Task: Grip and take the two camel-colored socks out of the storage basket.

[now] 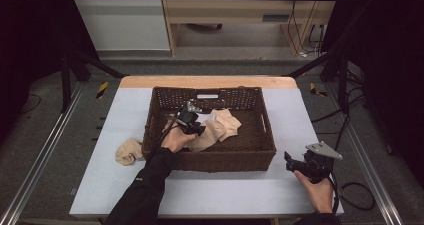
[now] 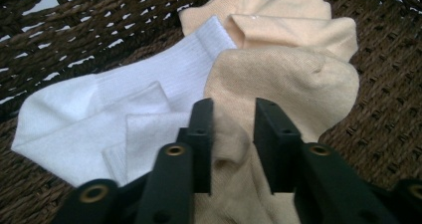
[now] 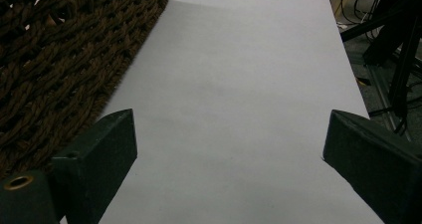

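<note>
- Grey table (image 1: 210, 195) carries a brown wicker basket (image 1: 260, 152), with dark floor around.
- Left gripper (image 2: 233, 129), jaws narrow, pinches the beige sock (image 2: 283, 79) inside the basket; the sock's length runs toward 1 o'clock.
- Right gripper (image 3: 226, 149) gapes wide and empty at 5 o'clock.
- No readable writing.

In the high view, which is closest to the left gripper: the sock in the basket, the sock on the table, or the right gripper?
1. Beige sock in the basket, right at the left gripper.
2. Beige sock on the table, left of the basket.
3. Right gripper, at the table's right edge.
</note>
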Motion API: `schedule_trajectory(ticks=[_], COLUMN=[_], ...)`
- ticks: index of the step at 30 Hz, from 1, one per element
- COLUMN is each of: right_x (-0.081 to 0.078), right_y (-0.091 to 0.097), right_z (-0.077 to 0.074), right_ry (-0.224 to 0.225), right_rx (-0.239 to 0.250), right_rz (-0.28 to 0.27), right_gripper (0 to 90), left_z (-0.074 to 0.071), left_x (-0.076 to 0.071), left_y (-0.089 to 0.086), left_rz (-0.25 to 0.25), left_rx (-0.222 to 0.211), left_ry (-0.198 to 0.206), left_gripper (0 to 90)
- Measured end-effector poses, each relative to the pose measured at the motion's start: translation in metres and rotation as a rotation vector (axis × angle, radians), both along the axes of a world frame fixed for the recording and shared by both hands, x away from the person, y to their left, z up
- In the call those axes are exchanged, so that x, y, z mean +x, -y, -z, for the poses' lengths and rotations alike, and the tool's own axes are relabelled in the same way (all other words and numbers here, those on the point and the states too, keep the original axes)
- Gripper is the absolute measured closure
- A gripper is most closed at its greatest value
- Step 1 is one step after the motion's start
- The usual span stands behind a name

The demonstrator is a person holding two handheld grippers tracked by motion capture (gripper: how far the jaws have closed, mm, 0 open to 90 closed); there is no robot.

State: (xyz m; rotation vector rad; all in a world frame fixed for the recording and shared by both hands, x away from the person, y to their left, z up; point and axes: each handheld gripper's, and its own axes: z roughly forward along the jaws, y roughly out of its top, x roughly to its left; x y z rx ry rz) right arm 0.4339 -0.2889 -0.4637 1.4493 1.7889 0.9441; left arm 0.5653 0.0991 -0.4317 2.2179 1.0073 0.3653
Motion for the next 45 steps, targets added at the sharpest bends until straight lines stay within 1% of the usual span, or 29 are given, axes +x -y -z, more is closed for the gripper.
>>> schedule_trajectory(ticks=[3,5,7,9,11,12,15,16,17,19,21,22,23,26,28,30,32,38,42,43,44,45], right_x=[0.0,0.0,0.0,0.0,0.0,0.0,0.0,0.0,-0.001,-0.001,0.0,0.0,-0.001,-0.001,-0.001,-0.001,-0.001,-0.001,-0.001,-0.001,-0.001,-0.001], right_y=[0.0,0.0,0.0,0.0,0.0,0.0,0.001,0.001,0.001,0.001,0.001,0.001,0.001,0.001,0.001,0.001,0.001,0.001,0.001,0.001,0.001,0.001], right_z=[0.0,0.0,0.0,0.0,0.0,0.0,-0.001,-0.001,-0.001,-0.001,-0.001,-0.001,-0.001,-0.001,-0.001,-0.001,-0.001,-0.001,-0.001,-0.001,-0.001,-0.001], right_ry=[0.002,0.002,0.003,0.003,0.003,0.004,0.004,0.003,0.002,0.004,0.002,0.002,0.003,0.005,0.005,0.005,0.005,0.005,0.005,0.005,0.005,0.005], right_rx=[-0.001,0.001,0.001,0.001,0.001,0.001,0.0,0.002,0.003,0.002,0.001,0.001,0.001,0.004,0.003,0.001,0.001,0.002,0.002,0.001,0.0,0.0], right_rz=[0.0,0.0,0.0,0.001,0.001,0.002,0.002,0.003,0.004,0.006,0.005,0.005,0.005,0.006,0.006,0.004,0.005,0.008,0.01,0.009,0.008,0.008], right_gripper=[7.0,7.0,7.0,7.0,7.0,7.0,7.0,7.0,7.0,7.0,7.0,7.0,7.0,7.0,7.0,7.0,7.0,7.1,7.0,7.0,7.0,7.0], left_z=[0.0,-0.001,-0.003,-0.004,-0.007,-0.008,-0.013,-0.015,-0.018,-0.022,-0.026,-0.027,-0.03,-0.039,-0.045,-0.051,-0.058,-0.078,-0.091,-0.095,-0.097,-0.101], left_x=[-0.001,-0.002,-0.002,-0.002,-0.003,-0.004,-0.006,-0.006,-0.007,-0.009,-0.011,-0.012,-0.013,-0.017,-0.021,-0.025,-0.029,-0.039,-0.047,-0.049,-0.05,-0.053], left_y=[0.001,0.002,0.001,0.0,0.0,-0.001,-0.003,-0.004,-0.005,-0.006,-0.007,-0.008,-0.009,-0.012,-0.014,-0.017,-0.022,-0.041,-0.054,-0.056,-0.058,-0.061], left_rz=[0.016,0.025,0.022,0.019,0.017,0.022,0.02,0.02,0.018,0.017,0.013,0.015,0.014,0.013,0.012,0.013,0.006,-0.02,-0.032,-0.037,-0.038,-0.04], left_rx=[0.011,0.015,0.032,0.028,0.014,0.008,-0.027,-0.04,-0.055,-0.069,-0.098,-0.102,-0.121,-0.158,-0.194,-0.228,-0.272,-0.355,-0.388,-0.395,-0.398,-0.402], left_ry=[-0.004,-0.009,-0.009,-0.006,0.002,0.013,0.041,0.054,0.074,0.104,0.128,0.137,0.151,0.202,0.231,0.248,0.264,0.313,0.345,0.358,0.362,0.374], left_gripper=[80.4,83.5,85.2,86.0,86.3,86.3,86.5,86.6,86.6,86.7,86.7,86.8,86.8,86.9,86.9,86.9,86.9,87.1,87.1,87.1,87.1,87.1])
